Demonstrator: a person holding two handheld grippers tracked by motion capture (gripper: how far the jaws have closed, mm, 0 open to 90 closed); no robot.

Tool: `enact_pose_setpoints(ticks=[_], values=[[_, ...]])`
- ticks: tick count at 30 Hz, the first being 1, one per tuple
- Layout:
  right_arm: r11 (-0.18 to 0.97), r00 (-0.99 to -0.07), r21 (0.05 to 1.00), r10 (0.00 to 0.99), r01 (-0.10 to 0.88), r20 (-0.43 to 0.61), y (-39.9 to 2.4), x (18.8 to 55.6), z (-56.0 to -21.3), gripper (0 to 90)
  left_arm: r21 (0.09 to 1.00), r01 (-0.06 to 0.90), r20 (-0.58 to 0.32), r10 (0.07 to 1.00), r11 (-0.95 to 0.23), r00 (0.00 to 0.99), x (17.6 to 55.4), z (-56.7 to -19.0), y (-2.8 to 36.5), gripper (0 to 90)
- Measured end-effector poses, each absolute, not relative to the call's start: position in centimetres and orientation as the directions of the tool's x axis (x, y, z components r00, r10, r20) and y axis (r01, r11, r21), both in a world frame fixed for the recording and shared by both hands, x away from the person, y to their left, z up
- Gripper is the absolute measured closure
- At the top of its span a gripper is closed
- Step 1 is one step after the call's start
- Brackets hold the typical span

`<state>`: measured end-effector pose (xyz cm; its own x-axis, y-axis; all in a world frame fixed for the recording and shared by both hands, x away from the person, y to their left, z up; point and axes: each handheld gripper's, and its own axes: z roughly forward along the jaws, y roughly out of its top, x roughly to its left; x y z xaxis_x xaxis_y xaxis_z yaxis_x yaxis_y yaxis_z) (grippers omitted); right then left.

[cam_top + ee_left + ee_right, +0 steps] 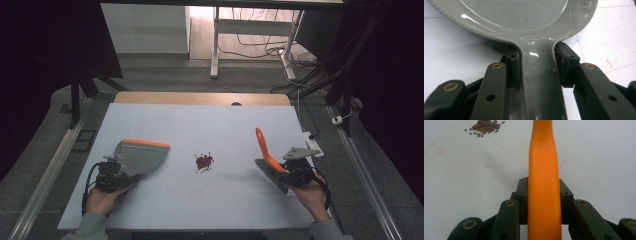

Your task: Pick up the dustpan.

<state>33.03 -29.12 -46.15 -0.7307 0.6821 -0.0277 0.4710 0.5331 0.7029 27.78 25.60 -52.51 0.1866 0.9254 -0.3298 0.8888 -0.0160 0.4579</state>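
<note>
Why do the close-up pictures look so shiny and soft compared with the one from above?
Left gripper view: ceiling light glares off the glossy grey plastic dustpan, whose near handle is blurred. Right gripper view: the orange brush handle is soft, while the small pile of dark red beans is sharper. High view: evenly lit white table, dark edges.

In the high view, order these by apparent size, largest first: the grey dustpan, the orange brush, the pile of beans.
1. grey dustpan
2. orange brush
3. pile of beans, clearly smallest

Bright overhead light is washing my white table; the room behind is sinking into darkness, and glare is streaking the grey dustpan, slightly blurred.
</note>
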Motion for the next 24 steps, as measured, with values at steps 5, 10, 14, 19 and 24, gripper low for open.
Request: enact_pose_setpoints(ticks=[5,10,14,19,24], values=[[0.533,-0.73,0.703,0.682,0.47,-0.029,-29.1,33.0,-46.1,70.7,0.481,0.877,-0.34,0.919,-0.011,0.198,27.7,-52.4,26.0,61.1],[0.531,-0.73,0.707,0.682,0.467,-0.03,-29.1,33.0,-46.1,70.7,0.491,0.871,-0.341,0.917,-0.016,0.209,27.6,-52.4,26.2,61.2],[0.532,-0.731,0.707,0.682,0.467,-0.03,-29.1,33.0,-46.1,70.7,0.5,0.865,-0.341,0.914,-0.022,0.221,27.5,-52.5,26.3,61.3],[0.531,-0.731,0.709,0.682,0.464,-0.032,-29.1,33.0,-46.1,70.7,0.524,0.851,-0.341,0.91,-0.025,0.237,27.4,-52.3,26.5,61.3],[0.522,-0.724,0.717,0.689,0.462,-0.034,-29.1,33.0,-45.9,70.7,0.567,0.822,-0.333,0.897,-0.055,0.289,27.6,-52.0,26.9,61.3]])
